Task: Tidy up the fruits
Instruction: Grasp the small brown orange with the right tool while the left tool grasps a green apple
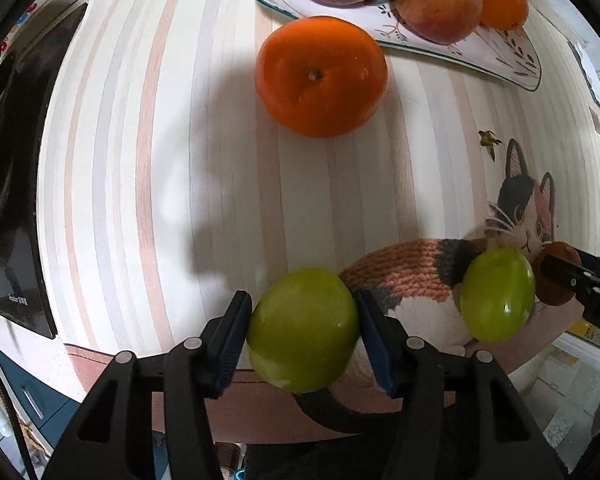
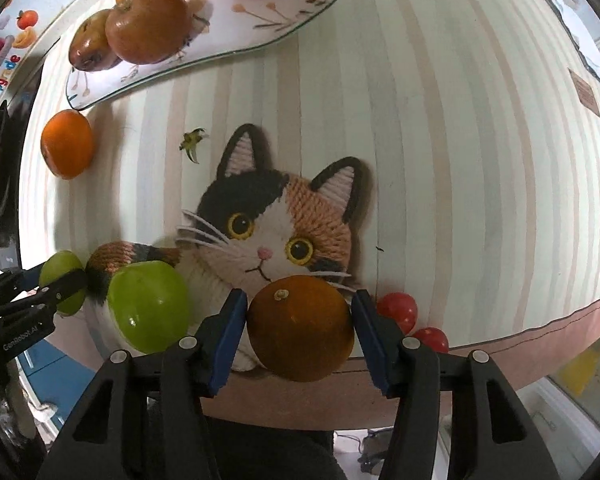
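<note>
My left gripper point(image 1: 303, 328) squeezes a green fruit point(image 1: 302, 330) at the bottom of its view. My right gripper point(image 2: 299, 328) squeezes a brown-orange fruit point(image 2: 300, 328), bottom middle of its view. Both feel round, smooth and a bit slippery, so I hold them across the fat middle. My fingers are partway shut, I think touching both sides. The plate point(image 2: 260, 36) waits at the upper left.

Left tongs point(image 1: 303, 330) clamped on green fruit point(image 1: 302, 330), second green fruit point(image 1: 497, 294) beside, orange point(image 1: 321, 76) beyond, plate point(image 1: 480, 46) behind.
</note>
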Demonstrator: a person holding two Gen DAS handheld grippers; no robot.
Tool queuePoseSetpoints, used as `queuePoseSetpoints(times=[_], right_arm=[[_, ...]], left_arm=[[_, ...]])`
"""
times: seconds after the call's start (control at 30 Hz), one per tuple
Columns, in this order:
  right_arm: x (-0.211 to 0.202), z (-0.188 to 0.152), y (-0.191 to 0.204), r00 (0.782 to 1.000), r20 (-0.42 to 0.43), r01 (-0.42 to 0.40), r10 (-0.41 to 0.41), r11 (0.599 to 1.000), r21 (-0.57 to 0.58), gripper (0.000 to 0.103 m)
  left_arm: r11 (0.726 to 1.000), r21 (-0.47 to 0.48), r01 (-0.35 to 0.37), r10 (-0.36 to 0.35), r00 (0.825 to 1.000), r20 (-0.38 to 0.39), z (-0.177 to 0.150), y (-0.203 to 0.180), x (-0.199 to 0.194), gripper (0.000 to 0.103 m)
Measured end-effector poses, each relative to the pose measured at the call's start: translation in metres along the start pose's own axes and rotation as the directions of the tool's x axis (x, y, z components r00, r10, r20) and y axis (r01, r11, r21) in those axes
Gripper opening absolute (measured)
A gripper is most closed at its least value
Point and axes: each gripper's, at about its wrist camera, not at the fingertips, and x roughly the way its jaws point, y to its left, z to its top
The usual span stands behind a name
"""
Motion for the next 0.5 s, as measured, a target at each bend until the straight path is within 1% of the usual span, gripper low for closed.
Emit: queuePoseSetpoints(times=[0.1, 0.17, 0.2, 0.3, 0.37, 0.5], right_arm=[[0.008, 0.0, -0.002, 0.999, -0.035, -0.008, 0.008, 1.0, 0.013, 0.058], [0.012, 0.0, -0.003, 0.999, -0.044, -0.019, 0.019, 1.0, 0.021, 0.059], [0.012, -0.001, -0.006, 0.999, -0.046, -0.021, 0.022, 1.0, 0.021, 0.058], [0.018, 0.003, -0.005, 0.998, -0.064, -0.015, 0.016, 1.0, 0.012, 0.059], [0.021, 0.001, -0.003, 0.998, -0.059, -0.012, 0.013, 1.0, 0.003, 0.058], [0.016, -0.001, 0.002, 1.0, -0.015, 0.008, -0.009, 1.0, -0.022, 0.057]], left_arm=[[1.0, 0.001, -0.013, 0.013, 1.0, -0.009, 0.005, -0.002, 0.001, 0.052], [1.0, -0.005, -0.01, 0.01, 1.0, -0.013, 0.007, 0.0, 0.002, 0.052], [1.0, -0.008, -0.005, 0.005, 1.0, -0.012, 0.005, -0.008, 0.003, 0.052], [1.0, -0.011, -0.01, 0.01, 1.0, 0.0, 0.006, -0.008, 0.004, 0.052], [1.0, -0.015, -0.012, 0.012, 1.0, 0.002, 0.001, -0.006, 0.003, 0.051], [1.0, -0.014, 0.003, -0.003, 1.0, 0.012, 0.005, -0.007, 0.001, 0.051]])
